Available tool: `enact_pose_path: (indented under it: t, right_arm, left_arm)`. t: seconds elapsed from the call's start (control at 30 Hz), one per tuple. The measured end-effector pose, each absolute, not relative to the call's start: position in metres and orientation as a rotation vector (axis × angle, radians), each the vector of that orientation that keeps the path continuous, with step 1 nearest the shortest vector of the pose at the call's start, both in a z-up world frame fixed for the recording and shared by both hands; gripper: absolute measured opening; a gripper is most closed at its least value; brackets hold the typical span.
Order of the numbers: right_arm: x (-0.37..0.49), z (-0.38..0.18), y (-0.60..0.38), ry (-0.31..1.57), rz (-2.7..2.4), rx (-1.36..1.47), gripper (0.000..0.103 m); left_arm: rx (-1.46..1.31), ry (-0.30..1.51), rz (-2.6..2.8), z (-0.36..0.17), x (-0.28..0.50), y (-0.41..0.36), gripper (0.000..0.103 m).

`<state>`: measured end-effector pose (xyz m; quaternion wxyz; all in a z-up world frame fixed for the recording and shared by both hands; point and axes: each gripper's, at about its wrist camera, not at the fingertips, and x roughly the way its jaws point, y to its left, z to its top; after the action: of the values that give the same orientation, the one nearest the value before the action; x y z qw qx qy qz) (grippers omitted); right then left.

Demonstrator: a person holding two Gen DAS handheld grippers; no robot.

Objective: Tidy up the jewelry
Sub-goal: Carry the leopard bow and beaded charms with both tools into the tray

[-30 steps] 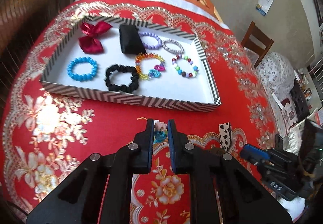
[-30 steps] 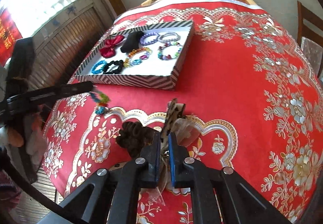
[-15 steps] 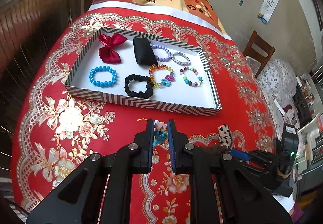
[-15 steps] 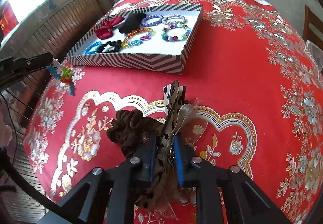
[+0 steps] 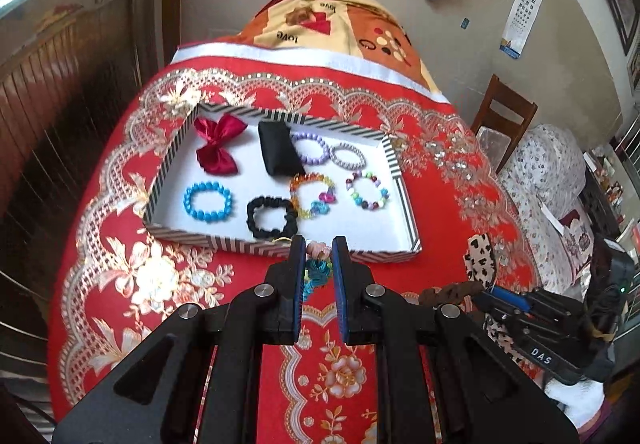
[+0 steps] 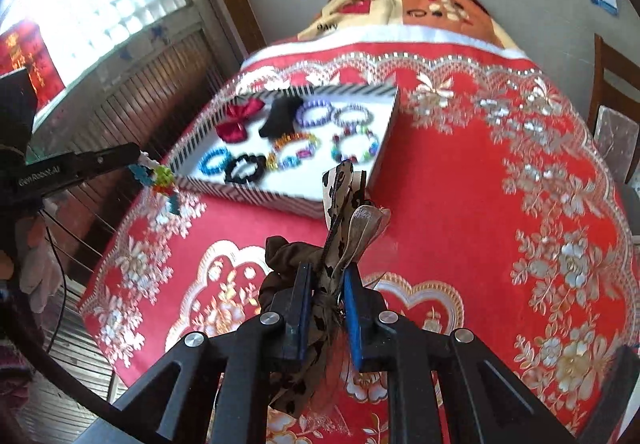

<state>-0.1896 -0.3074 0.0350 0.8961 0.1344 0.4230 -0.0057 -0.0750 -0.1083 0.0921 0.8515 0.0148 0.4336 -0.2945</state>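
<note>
Left claw (image 5: 319,256) clenched on a small multicoloured beaded ornament (image 5: 317,271), pinched at the fingertips and dangling just short of the striped tray's (image 5: 404,179) near wall. Ahead of that claw, inside the tray: black scrunchie (image 5: 271,217), blue bead bracelet (image 5: 207,200), red bow (image 5: 216,149). Right claw (image 6: 327,286) clamped around a leopard-print hair bow (image 6: 340,203), its ribbon standing up past the fingertips, a brown scrunchie (image 6: 286,260) bunched just left of the fingers, above the red table (image 6: 460,203).
</note>
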Motion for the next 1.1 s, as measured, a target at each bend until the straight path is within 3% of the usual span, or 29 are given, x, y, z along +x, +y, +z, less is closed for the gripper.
enact_pose_path:
  t: [0.67, 1.1]
  right_arm:
    - [-0.113, 0.069, -0.305, 0.833, 0.011, 0.239, 0.015]
    - [-0.043, 0.015, -0.331, 0.965, -0.007, 0.356, 0.015]
  left_arm:
    - [0.079, 0.886, -0.579, 0.098, -0.008, -0.115, 0.012]
    - [0.098, 0.979, -0.613, 0.066, 0.066, -0.145, 0.012]
